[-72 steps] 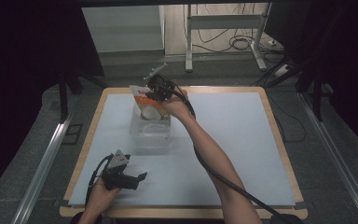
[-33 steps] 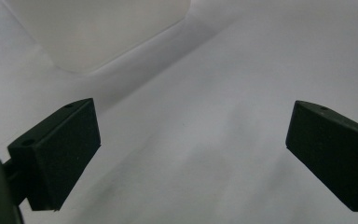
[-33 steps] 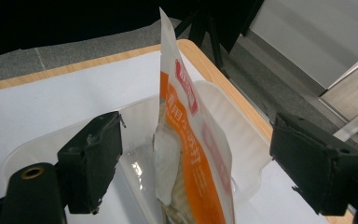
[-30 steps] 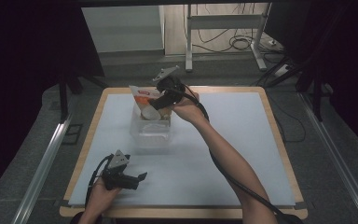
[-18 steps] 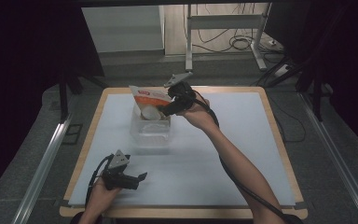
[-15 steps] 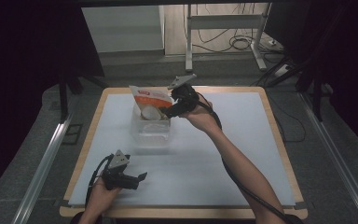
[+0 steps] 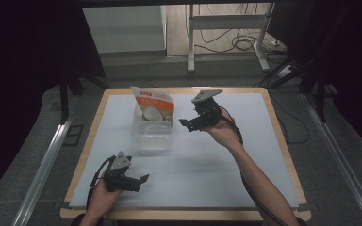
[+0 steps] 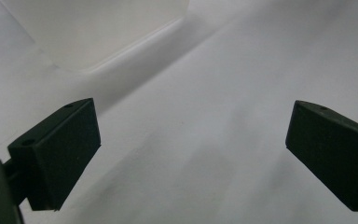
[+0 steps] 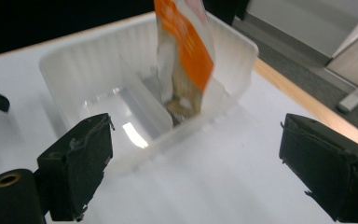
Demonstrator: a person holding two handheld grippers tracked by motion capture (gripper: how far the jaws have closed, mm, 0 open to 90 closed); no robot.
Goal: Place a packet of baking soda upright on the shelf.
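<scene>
The right gripper (image 7: pixel 185 123) hangs wide-jawed and empty above the table, its jaws having just been opening. Just ahead of it, an orange-and-white snack pouch (image 9: pixel 182 56) stands in a clear plastic tray (image 9: pixel 74 74). The left gripper (image 7: pixel 143 179) rests open, holding nothing.

Right claw (image 7: pixel 185 125) raised, jaws just opening; left claw (image 7: pixel 144 179) open, low.

No lettering can be read anywhere; the orange-and-white pouch (image 7: pixel 153 104) standing in the clear plastic container (image 7: pixel 152 136) carries a red mark at its top corner and a printed orange band, seen also in the right gripper view (image 9: pixel 185 51), but the print is too small and blurred to make out.
</scene>
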